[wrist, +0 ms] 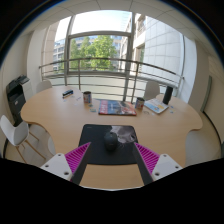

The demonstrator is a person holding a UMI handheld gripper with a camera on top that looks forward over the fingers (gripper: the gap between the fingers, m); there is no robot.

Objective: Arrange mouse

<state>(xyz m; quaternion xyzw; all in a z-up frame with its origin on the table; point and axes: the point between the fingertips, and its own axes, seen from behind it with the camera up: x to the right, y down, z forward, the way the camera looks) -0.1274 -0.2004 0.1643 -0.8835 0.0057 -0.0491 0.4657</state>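
Note:
A dark mouse lies on a black mouse mat near the front edge of a round wooden table. My gripper is open, its pink-padded fingers spread wide to either side of the mat's near end. The mouse sits just ahead of the fingertips, between their lines, with clear gaps on both sides. Nothing is held.
Further back on the table lie a colourful book or mat, a dark cup, a laptop and a small object. White chairs stand around. A railing and large window lie beyond.

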